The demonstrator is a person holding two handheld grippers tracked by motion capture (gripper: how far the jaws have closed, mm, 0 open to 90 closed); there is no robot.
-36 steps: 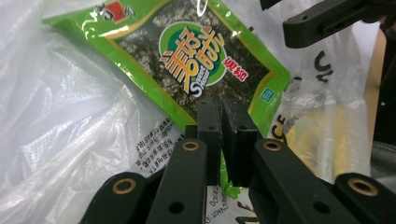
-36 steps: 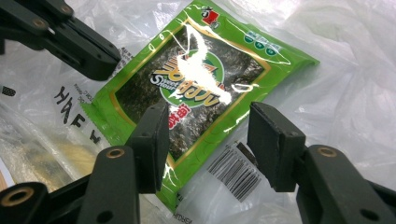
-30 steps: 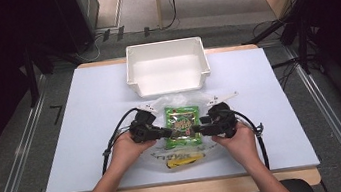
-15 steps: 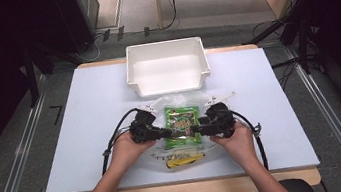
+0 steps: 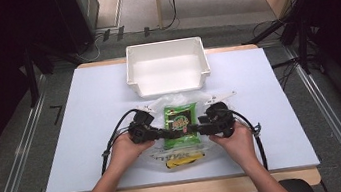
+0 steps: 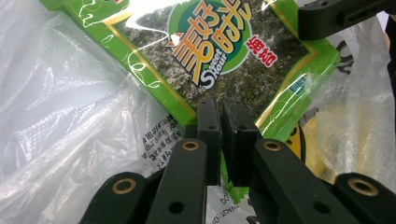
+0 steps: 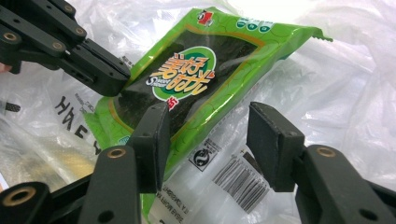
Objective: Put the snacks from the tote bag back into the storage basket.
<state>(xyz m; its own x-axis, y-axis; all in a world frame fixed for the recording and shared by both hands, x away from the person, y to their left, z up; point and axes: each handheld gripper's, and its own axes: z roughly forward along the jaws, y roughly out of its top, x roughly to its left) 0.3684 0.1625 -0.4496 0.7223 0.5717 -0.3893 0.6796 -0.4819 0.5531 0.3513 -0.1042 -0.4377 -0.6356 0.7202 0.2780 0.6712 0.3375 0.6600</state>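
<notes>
A: What differs from the picture a second ago?

B: Very little. Both hands stay where they were, and the green snack packet (image 5: 181, 119) lies at the same place between them. The right gripper (image 5: 202, 128) has just been opening its jaws a bit more; the edge of the packet is between them, but the pads do not press on it.

A: And the left gripper (image 5: 162, 133)?

B: Its jaws are nearly together and pinch the corner of the packet (image 6: 219, 56), as the left gripper view shows.

A: What containers are there?

B: A white bin (image 5: 167, 66) stands at 12 o'clock from the packet, near the far edge of the table (image 5: 86, 118). I see nothing in it. The packet lies on a clear plastic bag (image 5: 181, 147), close to the person's edge. Through the bag, at 6 o'clock from the packet, a yellow thing (image 5: 180, 162) shows; what it is I cannot tell.

A: Is anything in the way?

B: Only the crumpled bag (image 7: 336, 74) around the packet (image 7: 187, 79). Black cables (image 5: 113, 137) trail from the grippers, at 9 and 3 o'clock.
</notes>
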